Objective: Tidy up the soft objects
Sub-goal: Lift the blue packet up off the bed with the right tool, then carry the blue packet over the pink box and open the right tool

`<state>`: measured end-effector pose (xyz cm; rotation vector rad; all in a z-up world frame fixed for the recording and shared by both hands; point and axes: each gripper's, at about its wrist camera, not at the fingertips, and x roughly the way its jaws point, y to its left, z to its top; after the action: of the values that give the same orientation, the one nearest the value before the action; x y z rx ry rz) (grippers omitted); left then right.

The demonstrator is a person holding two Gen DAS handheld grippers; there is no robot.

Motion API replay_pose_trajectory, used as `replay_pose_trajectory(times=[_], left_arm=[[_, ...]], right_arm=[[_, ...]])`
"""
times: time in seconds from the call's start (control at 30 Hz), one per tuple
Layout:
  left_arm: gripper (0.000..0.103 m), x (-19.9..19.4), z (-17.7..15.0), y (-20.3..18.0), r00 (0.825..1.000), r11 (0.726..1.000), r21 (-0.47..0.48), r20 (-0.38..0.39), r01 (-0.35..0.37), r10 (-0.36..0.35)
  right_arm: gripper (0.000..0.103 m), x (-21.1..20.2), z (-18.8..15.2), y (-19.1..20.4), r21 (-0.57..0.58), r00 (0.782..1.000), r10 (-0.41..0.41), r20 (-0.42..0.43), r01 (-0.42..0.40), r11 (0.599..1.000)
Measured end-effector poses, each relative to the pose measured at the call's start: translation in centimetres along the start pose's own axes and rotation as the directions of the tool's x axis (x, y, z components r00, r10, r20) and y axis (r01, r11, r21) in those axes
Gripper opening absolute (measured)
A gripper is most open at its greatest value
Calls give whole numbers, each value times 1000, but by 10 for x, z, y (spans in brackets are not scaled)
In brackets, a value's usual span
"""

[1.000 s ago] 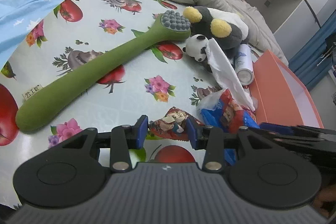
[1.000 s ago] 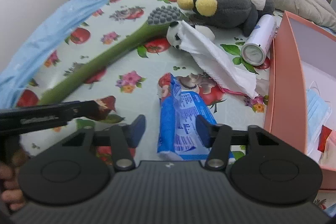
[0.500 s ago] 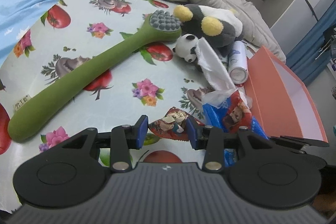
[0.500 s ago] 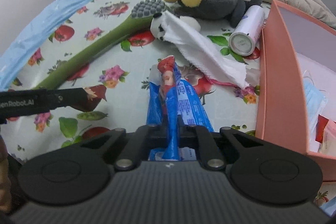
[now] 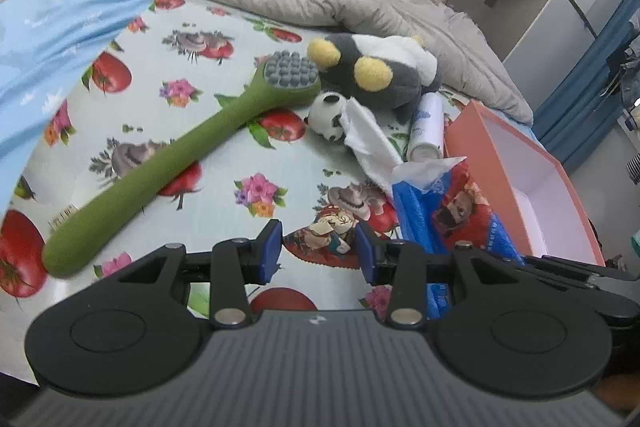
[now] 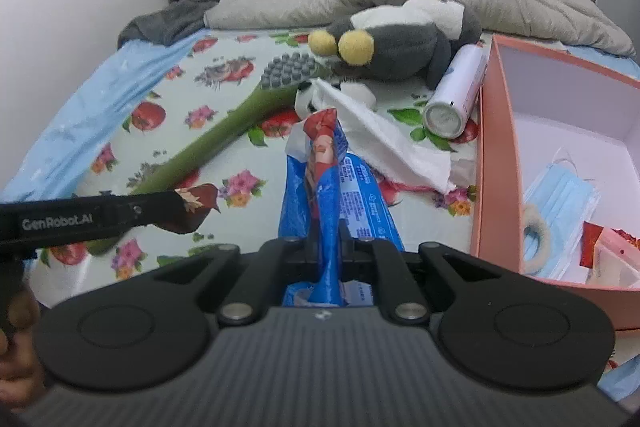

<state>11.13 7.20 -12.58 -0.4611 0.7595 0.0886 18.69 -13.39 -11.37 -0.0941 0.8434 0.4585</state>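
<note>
Pack: the blue plastic tissue pack with a red cartoon print [image 6: 344, 187] now stands pinched on edge, its near end off the fruit-print bed sheet [image 5: 208, 131], just beside the salmon-pink open box [image 6: 496, 163].
Right gripper [image 6: 326, 247]: my fingers have just closed and are clamped on the pack's near end.
Left gripper [image 5: 318, 253]: fingers apart around a small red cartoon packet [image 5: 328, 239]; I judge it held, since it sits between them unchanged.
Meaning: I judge the grasp done; carrying to the box comes next.
</note>
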Motion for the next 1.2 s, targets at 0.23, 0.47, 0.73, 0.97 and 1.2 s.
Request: replay_pose_trajectory(times=[0.23, 0.47, 0.73, 0.97, 1.2], left_arm=[[46, -26, 16, -19, 999, 998, 52, 37, 25, -27], [46, -54, 41, -47, 991, 989, 122, 96, 83, -95], [46, -71, 65, -89, 977, 972, 190, 133, 138, -165], [46, -65, 84, -127, 970, 955, 227, 109, 190, -219], [46, -45, 104, -189, 959, 917, 324, 79, 232, -270]], right_arm=[[9, -28, 10, -1, 13, 998, 16, 61, -17, 1000], [9, -64, 30, -3, 22, 986, 16, 169, -20, 1000], [9, -107, 51, -15, 29, 959, -10, 284, 2, 1000], [9, -133, 61, -36, 61, 934, -47, 355, 27, 998], [9, -140, 74, -75, 129, 926, -125, 356, 83, 988]])
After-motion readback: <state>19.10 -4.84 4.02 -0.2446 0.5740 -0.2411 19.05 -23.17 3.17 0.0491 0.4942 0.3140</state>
